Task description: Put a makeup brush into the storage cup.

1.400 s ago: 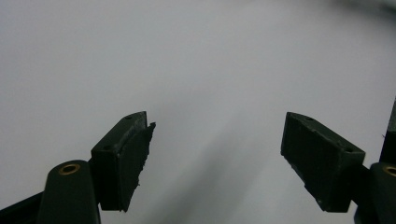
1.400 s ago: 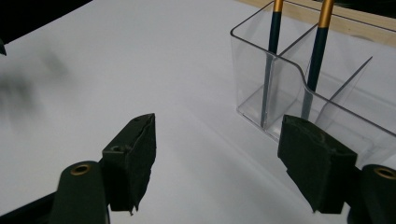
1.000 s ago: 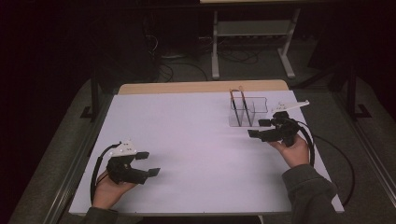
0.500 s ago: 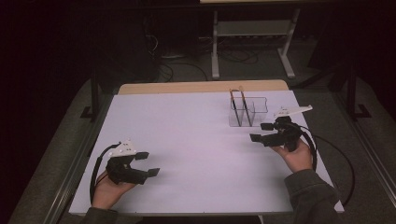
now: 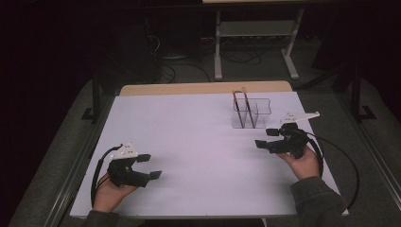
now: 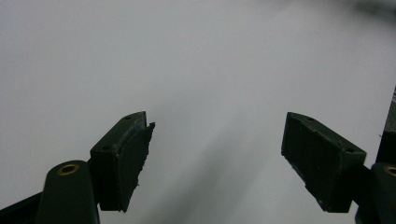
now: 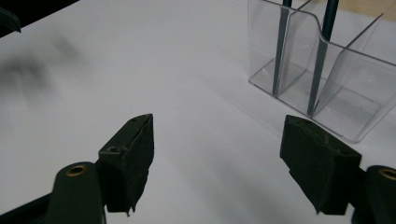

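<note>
A clear plastic organizer [image 5: 261, 109] [image 7: 348, 88] with several compartments stands at the table's far right. Two dark pencils with orange tops [image 5: 237, 105] [image 7: 279, 51] lean upright in its left compartments. My right gripper [image 5: 265, 138] [image 7: 217, 163] hovers just in front of the organizer, open, with nothing between its black pads. The organizer sits up and to the right in the right gripper view. My left gripper [image 5: 150, 166] [image 6: 217, 163] rests low at the near left over bare white table, open and holding nothing.
The white tabletop [image 5: 198, 142] has a wooden strip [image 5: 203, 88] along its far edge. Behind the table, in the dark, stands a metal frame [image 5: 255, 42] among floor cables. Each gripper trails a black cable [image 5: 347, 165].
My right gripper has drifted slightly back from the organizer toward the person. The left gripper has stayed still.
</note>
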A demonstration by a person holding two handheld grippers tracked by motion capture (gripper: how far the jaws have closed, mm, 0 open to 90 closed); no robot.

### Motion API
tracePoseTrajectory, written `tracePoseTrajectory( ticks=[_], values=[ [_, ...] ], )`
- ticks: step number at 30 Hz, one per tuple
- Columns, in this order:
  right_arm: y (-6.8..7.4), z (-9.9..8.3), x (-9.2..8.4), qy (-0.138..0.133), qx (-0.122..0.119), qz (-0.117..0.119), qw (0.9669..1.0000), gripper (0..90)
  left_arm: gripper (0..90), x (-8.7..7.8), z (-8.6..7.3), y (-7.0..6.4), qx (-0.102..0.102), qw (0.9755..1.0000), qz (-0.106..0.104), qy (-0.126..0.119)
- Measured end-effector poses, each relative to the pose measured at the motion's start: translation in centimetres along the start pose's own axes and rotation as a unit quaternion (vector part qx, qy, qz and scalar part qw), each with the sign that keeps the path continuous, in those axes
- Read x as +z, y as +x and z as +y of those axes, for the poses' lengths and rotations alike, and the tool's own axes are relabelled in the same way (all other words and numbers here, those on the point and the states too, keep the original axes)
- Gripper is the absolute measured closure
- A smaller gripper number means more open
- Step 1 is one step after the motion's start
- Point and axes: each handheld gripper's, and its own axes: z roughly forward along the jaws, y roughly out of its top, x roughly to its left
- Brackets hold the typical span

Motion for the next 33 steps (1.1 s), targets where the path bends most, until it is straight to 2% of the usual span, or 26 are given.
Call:
tracePoseTrajectory(
  ticks=[33],
  values=[
    [1.6,-2.0,-0.1,-0.003,-0.009,0.007,0.9999,24.0,22.4,-0.2,-0.1,-0.2,0.001,1.0000,0.002,-0.007]
  ],
)
